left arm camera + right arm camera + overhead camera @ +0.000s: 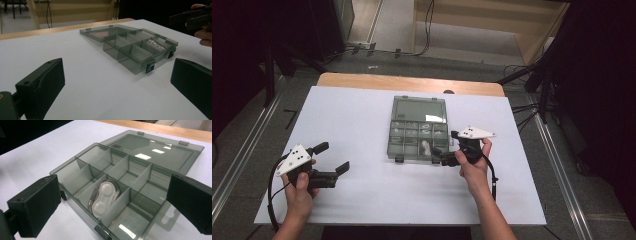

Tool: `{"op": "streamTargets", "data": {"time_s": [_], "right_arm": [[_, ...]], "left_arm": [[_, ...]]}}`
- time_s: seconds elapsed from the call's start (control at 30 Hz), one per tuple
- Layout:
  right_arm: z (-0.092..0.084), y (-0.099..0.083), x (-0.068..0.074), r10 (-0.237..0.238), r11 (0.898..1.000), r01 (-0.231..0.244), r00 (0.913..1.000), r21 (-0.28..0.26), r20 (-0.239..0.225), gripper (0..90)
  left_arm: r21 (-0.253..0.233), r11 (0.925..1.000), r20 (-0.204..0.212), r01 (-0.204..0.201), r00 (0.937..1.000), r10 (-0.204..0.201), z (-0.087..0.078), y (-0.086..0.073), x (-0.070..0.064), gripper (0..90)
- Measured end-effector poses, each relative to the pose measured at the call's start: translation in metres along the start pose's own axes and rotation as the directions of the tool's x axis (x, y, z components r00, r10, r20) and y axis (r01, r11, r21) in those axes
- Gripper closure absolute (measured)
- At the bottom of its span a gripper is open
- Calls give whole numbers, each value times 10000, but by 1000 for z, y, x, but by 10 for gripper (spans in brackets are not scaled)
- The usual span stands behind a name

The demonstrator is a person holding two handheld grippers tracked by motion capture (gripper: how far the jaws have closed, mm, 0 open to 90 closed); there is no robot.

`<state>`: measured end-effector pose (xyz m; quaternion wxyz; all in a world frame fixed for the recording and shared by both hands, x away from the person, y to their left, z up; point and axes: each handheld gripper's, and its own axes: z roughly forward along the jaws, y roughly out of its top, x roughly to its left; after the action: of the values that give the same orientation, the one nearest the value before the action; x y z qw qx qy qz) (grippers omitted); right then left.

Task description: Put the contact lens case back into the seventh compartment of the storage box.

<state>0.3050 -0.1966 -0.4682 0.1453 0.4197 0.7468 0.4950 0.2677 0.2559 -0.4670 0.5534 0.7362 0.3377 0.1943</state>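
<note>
At the left of the high view, the left gripper hangs just above the white counter, held in the person's left hand, with its grey three-cornered plate on top and a cable looping down toward the near edge. Its jaws stand well apart with nothing between them; in the left gripper view they frame bare counter, and the box lies well beyond them, up and to the right. Toward the middle of the counter sits the smoky clear plastic compartment box, its lid thrown fully open and lying flat on the counter on the far side. The box is divided into rows of small compartments, and several in the far rows hold small pale items too small to make out. In a compartment of the near row, toward the box's right end, lies a white contact lens case; the right gripper view shows the case leaning tilted against the divider, two round lobes joined in the middle. Just right of the box, the right gripper is held in the person's right hand and points left at the near right corner of the box. Its jaws are spread wide, one on either side of the case's compartment, gripping nothing and clear of the case.
</note>
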Motion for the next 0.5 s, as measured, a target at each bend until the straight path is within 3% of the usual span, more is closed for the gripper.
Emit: {"op": "streamTargets", "data": {"time_s": [0.5], "right_arm": [[-13, -6, -11, 199, 9998, -198, 9997, -63, 167, 0]], "left_arm": [[170, 9997, 383, -188, 9991, 181, 22, 14, -14, 0]]}}
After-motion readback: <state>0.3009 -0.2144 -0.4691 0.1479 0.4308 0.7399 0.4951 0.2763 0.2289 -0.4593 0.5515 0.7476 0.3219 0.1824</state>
